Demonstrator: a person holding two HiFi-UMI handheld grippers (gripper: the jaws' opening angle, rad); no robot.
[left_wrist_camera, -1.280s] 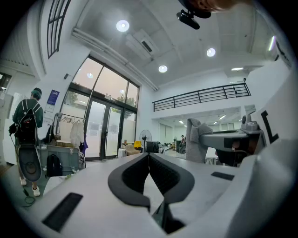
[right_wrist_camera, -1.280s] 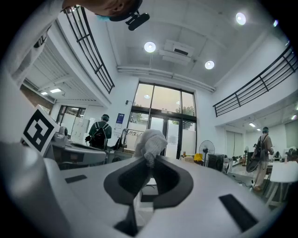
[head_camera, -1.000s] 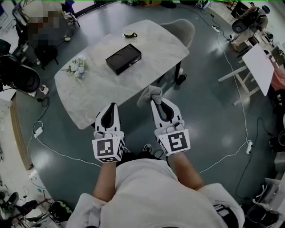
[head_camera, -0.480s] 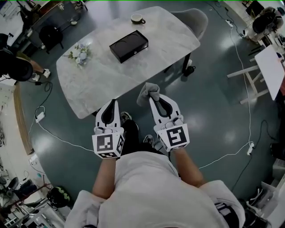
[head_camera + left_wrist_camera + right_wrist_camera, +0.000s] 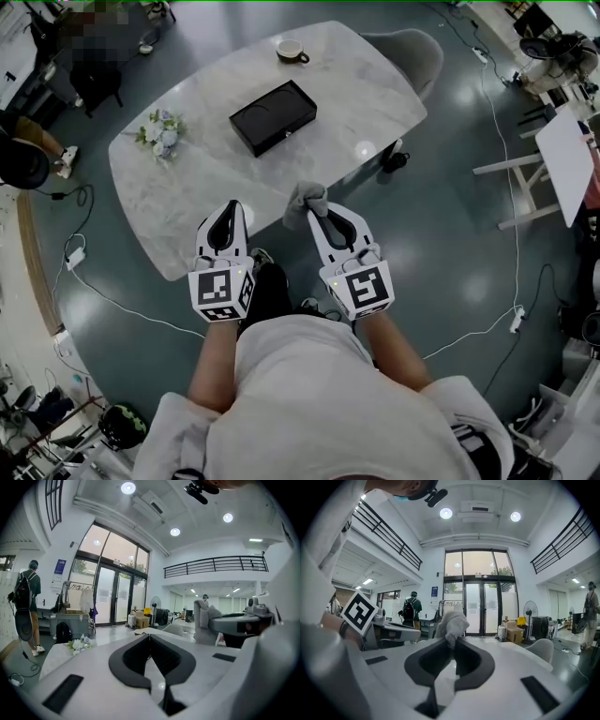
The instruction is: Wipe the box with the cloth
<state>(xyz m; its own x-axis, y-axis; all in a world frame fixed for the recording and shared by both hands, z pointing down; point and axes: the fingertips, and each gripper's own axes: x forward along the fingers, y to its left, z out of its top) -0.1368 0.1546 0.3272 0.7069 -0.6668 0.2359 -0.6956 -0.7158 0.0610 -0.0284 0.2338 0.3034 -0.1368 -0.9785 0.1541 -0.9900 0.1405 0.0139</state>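
Observation:
A flat black box (image 5: 273,116) lies on the marble table (image 5: 206,202), far ahead of both grippers. My right gripper (image 5: 314,212) is shut on a bunched grey cloth (image 5: 305,201), held in the air at the table's near edge; the right gripper view has the cloth (image 5: 451,624) sticking up from the closed tips. My left gripper (image 5: 235,206) is shut and holds nothing, hovering beside it over the table's near edge. In the left gripper view its jaws (image 5: 149,634) meet at the tip.
A cup on a saucer (image 5: 292,51) and a small bunch of flowers (image 5: 160,132) sit on the table. A grey chair (image 5: 411,54) stands at its far right. Cables (image 5: 103,302) run across the floor. A white stand (image 5: 561,159) is at the right. People (image 5: 23,155) are at the left.
The view has shifted closer to the table. Both grippers have moved forward to the table's near edge, the right one still carrying the cloth.

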